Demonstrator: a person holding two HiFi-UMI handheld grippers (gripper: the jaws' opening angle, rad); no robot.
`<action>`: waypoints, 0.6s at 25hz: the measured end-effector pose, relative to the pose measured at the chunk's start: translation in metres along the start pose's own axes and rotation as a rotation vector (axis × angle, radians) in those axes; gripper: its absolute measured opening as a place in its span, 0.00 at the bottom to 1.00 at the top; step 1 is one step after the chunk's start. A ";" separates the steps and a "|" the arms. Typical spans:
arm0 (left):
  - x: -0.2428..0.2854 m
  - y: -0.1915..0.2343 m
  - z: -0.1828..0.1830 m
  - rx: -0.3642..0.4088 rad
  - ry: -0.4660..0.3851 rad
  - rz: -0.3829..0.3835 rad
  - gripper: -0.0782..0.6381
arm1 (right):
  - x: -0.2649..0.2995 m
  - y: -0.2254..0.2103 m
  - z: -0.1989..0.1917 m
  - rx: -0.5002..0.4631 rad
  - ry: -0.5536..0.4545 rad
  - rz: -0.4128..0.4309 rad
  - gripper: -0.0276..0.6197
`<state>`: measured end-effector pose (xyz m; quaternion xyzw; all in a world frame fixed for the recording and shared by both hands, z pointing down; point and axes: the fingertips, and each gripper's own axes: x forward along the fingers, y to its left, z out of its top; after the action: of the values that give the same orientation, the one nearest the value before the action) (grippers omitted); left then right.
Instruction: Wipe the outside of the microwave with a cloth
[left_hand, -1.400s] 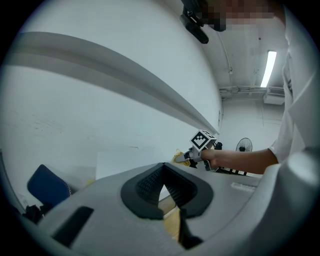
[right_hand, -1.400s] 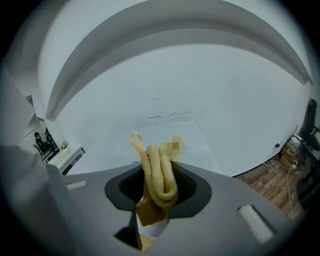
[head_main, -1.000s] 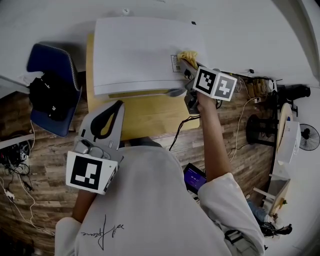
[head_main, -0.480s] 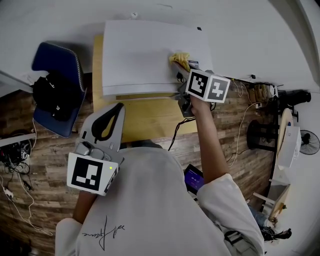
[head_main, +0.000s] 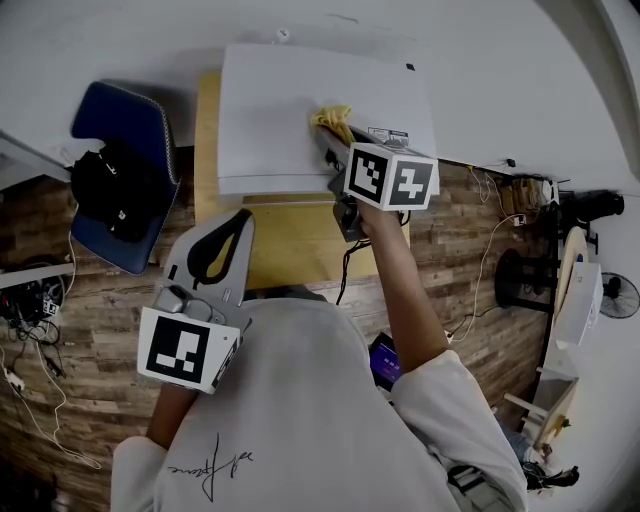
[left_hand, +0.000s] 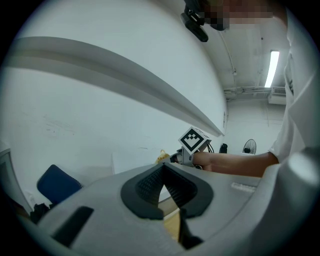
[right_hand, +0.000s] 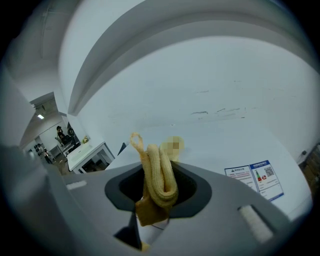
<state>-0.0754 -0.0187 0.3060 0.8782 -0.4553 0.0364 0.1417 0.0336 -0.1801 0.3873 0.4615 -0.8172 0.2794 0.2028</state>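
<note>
Yellow knitted cloth (right_hand: 159, 176) pressing on white boxy microwave (head_main: 275, 120).
Right gripper (right_hand: 157, 195) clamping it, arm outstretched; left gripper (left_hand: 161, 189) closed, empty.

right tongs (head_main: 334, 138) | slid left with cloth (head_main: 333, 117) | off label (head_main: 388, 134), toward microwave (head_main: 265, 120) top's middle

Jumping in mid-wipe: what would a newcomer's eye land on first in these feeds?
First, the yellow cloth, bunched and clamped in the right gripper and pressed on the top of the white microwave near its middle. Next, the left gripper, jaws together on nothing, held back over the near left part of the wooden table. A printed label sits on the microwave's top just right of the cloth.
</note>
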 end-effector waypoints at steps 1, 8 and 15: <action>0.000 0.001 0.000 0.000 0.001 0.002 0.10 | 0.003 0.006 0.000 -0.004 0.000 0.010 0.23; 0.000 0.004 -0.002 0.002 0.008 0.013 0.10 | 0.017 0.038 -0.001 -0.026 -0.004 0.069 0.23; 0.004 -0.001 -0.003 0.020 0.021 -0.001 0.10 | 0.031 0.078 -0.004 -0.044 0.012 0.156 0.23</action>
<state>-0.0719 -0.0210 0.3092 0.8793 -0.4532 0.0503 0.1378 -0.0485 -0.1647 0.3874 0.3902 -0.8553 0.2793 0.1954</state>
